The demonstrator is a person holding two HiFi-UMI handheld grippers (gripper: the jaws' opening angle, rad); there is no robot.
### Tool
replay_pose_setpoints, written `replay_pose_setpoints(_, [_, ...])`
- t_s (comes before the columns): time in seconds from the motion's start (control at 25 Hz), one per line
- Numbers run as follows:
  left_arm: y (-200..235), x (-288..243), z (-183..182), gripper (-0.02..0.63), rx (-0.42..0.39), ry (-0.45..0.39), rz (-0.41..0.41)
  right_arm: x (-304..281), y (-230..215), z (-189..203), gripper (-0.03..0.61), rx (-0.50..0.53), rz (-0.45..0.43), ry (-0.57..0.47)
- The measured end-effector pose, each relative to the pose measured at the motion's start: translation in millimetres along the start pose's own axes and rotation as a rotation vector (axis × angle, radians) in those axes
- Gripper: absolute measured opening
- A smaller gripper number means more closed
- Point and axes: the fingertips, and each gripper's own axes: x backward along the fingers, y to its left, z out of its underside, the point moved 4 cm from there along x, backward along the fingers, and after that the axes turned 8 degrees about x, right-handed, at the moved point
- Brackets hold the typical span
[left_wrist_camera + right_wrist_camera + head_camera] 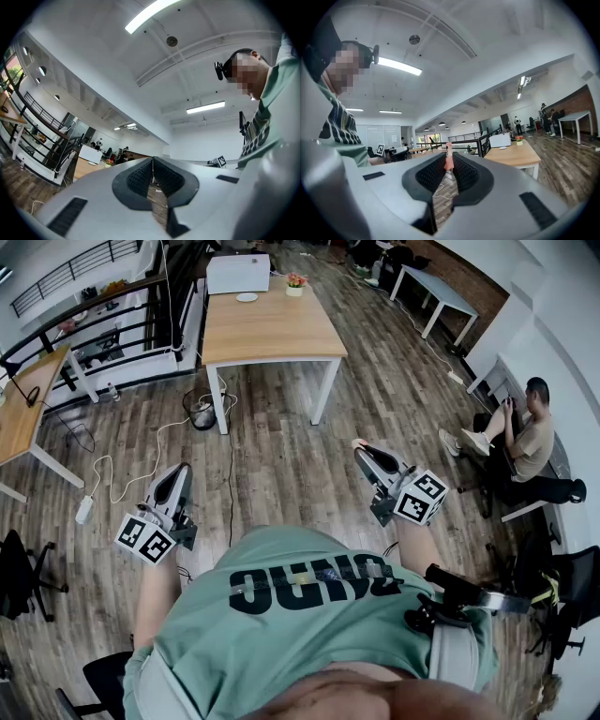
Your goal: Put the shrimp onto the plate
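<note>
L gripper [180,469]: was clenched shut, empty, lower left.
R gripper [362,448]: shrimp [448,160] was pinched at tips.
Plate [247,297]: was seen on table [281,334], upper ctr.

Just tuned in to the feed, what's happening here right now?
A person stands on the wood floor, short of the wooden table, with a gripper in each hand. The right gripper is shut on a small pink shrimp at its jaw tips. The left gripper is shut with nothing in it. The white plate sits at the table's far end, so the shrimp is not yet on it.
</note>
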Motion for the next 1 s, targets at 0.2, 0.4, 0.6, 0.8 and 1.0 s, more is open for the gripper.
replay_pose_setpoints(0.2, [1.2,-5.8,-2.6,0.012,0.0,-0.004,0.007,-1.0,-1.4,-5.0,0.051,-0.022,0.01,-0.001])
replay_pose_setpoints(0.4, [-1.2,-7.6,0.2,0.012,-0.003,0.004,0.014,3.1,-2.4,-3.6,0.051,-0.018,0.007,-0.012])
replay_pose_setpoints(0.6, [-3.0,-6.7,-1.9,0.012,-0.004,0.0,0.016,4.4,-1.4,-4.1,0.051,-0.026,0.008,-0.016])
replay_pose_setpoints(0.8, [-4.1,-4.2,-4.9,0.012,-0.003,-0.004,0.018,4.3,1.8,-9.0,0.051,-0.025,0.01,-0.019])
replay_pose_setpoints(1.0, [-5.1,-2.9,-4.8,0.012,-0.005,-0.004,0.017,4.5,4.3,-12.3,0.051,-0.032,-0.002,-0.037])
